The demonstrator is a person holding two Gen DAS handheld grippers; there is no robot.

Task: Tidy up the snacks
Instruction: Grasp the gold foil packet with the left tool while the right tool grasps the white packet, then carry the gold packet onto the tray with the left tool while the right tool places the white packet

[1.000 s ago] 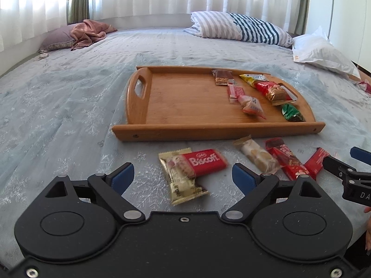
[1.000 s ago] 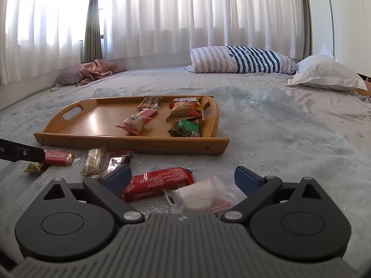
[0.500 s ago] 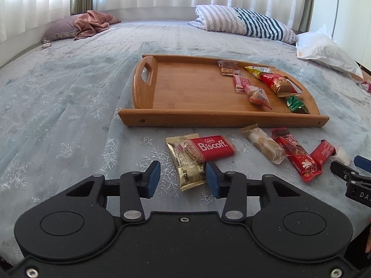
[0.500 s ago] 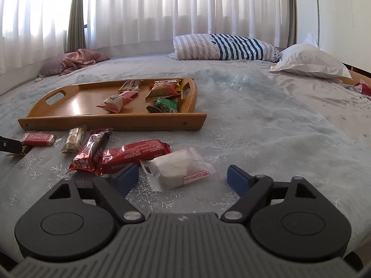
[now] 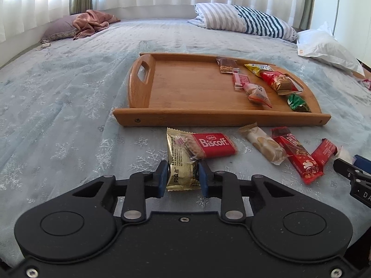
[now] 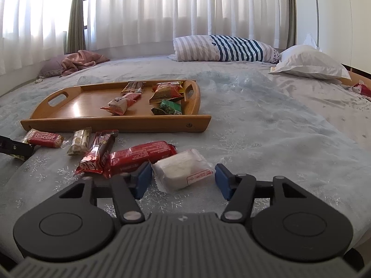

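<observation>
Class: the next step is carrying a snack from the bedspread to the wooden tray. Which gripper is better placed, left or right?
Left. The left gripper is shut on the gold packet; the right gripper is open around the white packet.

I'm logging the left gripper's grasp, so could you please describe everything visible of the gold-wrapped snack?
The gold-wrapped snack is a flat, shiny foil packet with crimped ends and dark print. It lies lengthwise on the pale blue bedspread, in front of the wooden tray. The left gripper is shut on its near end, a blue pad on each side. The red Biscoff packet overlaps its far right part.
</observation>
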